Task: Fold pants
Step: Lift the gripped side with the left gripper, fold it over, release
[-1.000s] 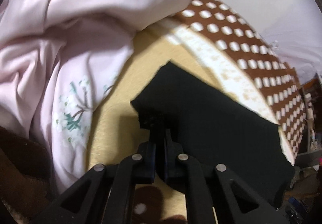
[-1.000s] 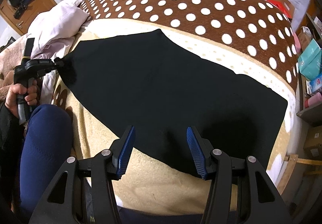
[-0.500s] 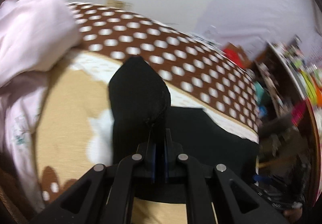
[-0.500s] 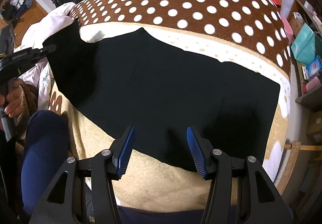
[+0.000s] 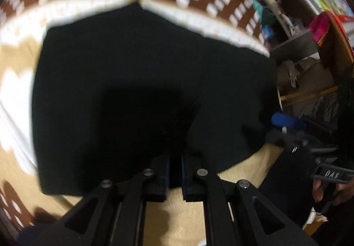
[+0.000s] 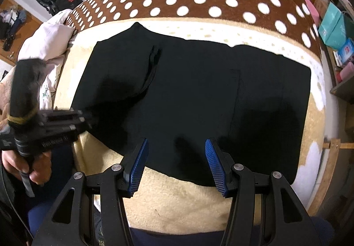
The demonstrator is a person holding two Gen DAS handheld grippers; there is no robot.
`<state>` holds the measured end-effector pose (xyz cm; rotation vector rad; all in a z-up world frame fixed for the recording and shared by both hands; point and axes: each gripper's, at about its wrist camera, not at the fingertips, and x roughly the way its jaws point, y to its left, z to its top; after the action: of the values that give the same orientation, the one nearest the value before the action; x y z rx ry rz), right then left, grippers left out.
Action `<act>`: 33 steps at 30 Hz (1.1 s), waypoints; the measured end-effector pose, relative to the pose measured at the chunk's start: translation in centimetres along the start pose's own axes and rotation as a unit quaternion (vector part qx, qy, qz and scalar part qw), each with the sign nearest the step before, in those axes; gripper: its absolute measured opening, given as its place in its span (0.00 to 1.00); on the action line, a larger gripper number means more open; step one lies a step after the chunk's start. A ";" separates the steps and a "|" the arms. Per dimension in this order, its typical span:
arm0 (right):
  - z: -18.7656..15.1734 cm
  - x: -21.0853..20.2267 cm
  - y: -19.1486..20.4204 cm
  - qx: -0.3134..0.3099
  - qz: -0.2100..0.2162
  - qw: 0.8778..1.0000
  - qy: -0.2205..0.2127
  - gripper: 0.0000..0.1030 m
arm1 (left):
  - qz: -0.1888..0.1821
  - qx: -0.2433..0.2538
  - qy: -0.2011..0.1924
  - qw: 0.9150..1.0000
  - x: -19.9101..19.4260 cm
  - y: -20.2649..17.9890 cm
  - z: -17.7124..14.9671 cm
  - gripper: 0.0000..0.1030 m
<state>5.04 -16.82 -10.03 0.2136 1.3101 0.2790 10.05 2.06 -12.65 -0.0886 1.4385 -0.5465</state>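
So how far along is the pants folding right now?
One fold looks done: the black pants lie on the blanket with the left end doubled over the middle. In hand: the left gripper is at that folded edge, its jaws opening, cloth seemingly between them. The right gripper hovers open at the near edge. Left, probably: folding the long strip smaller.

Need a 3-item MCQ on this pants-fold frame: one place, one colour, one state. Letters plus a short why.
1. Where do the pants lie?
A. on the blanket
B. on a shelf
C. on the floor

2. What colour are the pads of the right gripper?
A. red
B. blue
C. white

3. How do the right gripper's jaws stand?
A. clamped on a pillow
B. shut on the pants
C. apart, holding nothing

Key: 1 A, black cloth is spread flat on the tan part of the blanket; 2 B, both ribbed pads show blue; 3 C, a wide gap shows between the pads, with the pants lying beyond it.
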 end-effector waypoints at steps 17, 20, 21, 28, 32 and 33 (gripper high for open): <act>2.2 2.2 3.4 -0.013 0.080 0.997 -0.005 0.52 | 0.079 -0.139 -0.158 0.974 -8.7 6.3 -1.7 0.40; 2.6 3.3 4.2 -0.024 0.078 0.997 -0.008 0.52 | 0.114 -0.130 -0.162 0.972 -8.2 6.8 -1.5 0.40; 2.7 3.8 4.4 -0.032 0.071 0.997 -0.007 0.52 | 0.119 -0.127 -0.161 0.972 -7.9 6.8 -1.4 0.40; 2.3 6.4 3.8 -0.050 0.023 0.998 0.026 0.51 | 0.181 -0.091 -0.135 0.970 -5.0 5.5 -0.3 0.40; 1.8 5.4 3.8 -0.061 -0.002 0.998 0.009 0.51 | 0.215 -0.063 -0.157 0.962 -5.6 3.4 -0.3 0.40; 1.7 5.3 3.5 -0.059 -0.005 0.998 0.007 0.51 | 0.216 -0.059 -0.161 0.961 -5.7 2.9 -0.3 0.40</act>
<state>7.67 -11.77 -13.33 0.1059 1.3046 0.3484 10.47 7.01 -8.57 0.0422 1.1235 -0.0804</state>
